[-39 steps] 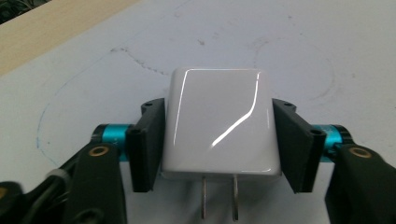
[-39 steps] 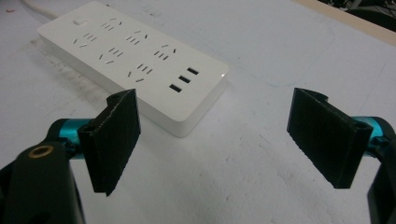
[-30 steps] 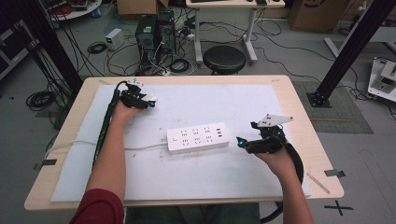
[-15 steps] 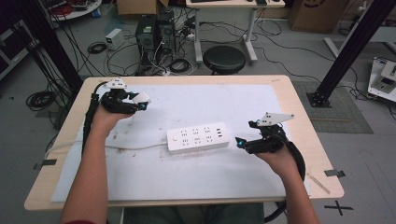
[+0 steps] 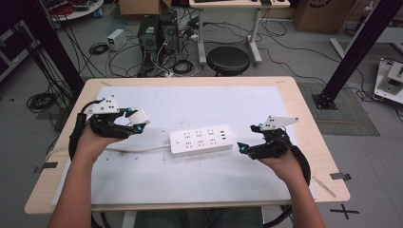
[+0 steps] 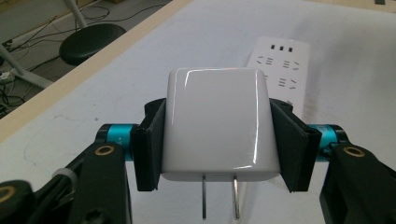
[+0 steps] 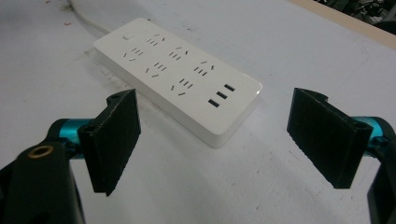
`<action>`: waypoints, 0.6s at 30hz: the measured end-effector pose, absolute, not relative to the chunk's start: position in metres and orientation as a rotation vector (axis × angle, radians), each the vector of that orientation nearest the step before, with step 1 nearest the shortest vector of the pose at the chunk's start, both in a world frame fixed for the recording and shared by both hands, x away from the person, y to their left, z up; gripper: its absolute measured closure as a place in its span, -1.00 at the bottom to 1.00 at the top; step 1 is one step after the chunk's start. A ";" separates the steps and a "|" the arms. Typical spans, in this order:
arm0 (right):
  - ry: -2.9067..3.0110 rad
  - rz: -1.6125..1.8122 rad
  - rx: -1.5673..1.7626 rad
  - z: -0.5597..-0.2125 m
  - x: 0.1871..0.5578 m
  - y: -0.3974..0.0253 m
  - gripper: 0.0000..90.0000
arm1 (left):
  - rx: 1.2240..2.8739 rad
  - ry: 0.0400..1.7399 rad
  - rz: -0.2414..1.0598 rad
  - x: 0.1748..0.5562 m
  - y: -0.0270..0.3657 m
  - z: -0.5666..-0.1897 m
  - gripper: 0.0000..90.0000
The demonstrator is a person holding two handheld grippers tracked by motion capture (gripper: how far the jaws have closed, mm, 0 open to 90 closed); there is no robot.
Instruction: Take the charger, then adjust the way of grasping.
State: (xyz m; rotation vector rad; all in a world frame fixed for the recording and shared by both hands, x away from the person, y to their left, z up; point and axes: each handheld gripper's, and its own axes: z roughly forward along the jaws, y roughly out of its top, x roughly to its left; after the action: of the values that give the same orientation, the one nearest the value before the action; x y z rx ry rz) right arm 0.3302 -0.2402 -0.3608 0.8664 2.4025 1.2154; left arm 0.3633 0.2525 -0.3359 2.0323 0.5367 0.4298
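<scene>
A white power strip (image 5: 203,140) lies mid-table on the white mat, its cord (image 5: 138,150) running off to the left. My left gripper (image 5: 135,121) is shut on a white plug adapter (image 6: 218,125), held above the mat left of the strip; its two metal prongs (image 6: 218,196) point back toward the camera. In the left gripper view the strip (image 6: 280,70) lies ahead. My right gripper (image 5: 247,140) stands open just right of the strip's end, nothing between its pads (image 7: 114,140). The strip (image 7: 177,74) with its sockets and USB ports fills the space ahead of it.
The white mat (image 5: 190,185) covers most of the wooden table (image 5: 313,128). A black stool (image 5: 228,61) stands behind the far edge, with computer cases (image 5: 154,33), cables and a desk leg on the floor beyond. Black frame posts (image 5: 351,57) rise at right.
My left gripper, holding the adapter, has come from the table's far left corner down and right toward the strip. The right gripper has barely shifted.
</scene>
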 end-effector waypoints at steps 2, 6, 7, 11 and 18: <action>2.412 1.204 0.866 -0.361 0.331 -0.239 -0.61 | 2.038 0.505 0.431 0.359 0.249 -0.336 -0.06; 2.420 1.212 0.856 -0.362 0.331 -0.237 -0.61 | 2.048 0.452 0.411 0.354 0.236 -0.338 -0.06; 2.424 1.214 0.855 -0.362 0.331 -0.236 -0.61 | 2.051 0.419 0.398 0.352 0.228 -0.341 -0.06; 2.453 1.238 0.836 -0.364 0.329 -0.226 -0.61 | 2.060 0.358 0.382 0.350 0.216 -0.347 -0.06; 2.535 1.306 0.814 -0.373 0.331 -0.199 -0.61 | 2.051 0.250 0.385 0.336 0.186 -0.368 -0.06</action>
State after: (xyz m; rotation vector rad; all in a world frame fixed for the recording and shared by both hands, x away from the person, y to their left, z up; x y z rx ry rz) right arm 0.3309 -0.1986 -0.3728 0.8136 2.5354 1.3061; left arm 0.3360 0.1861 -0.3676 2.0509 0.2501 0.3855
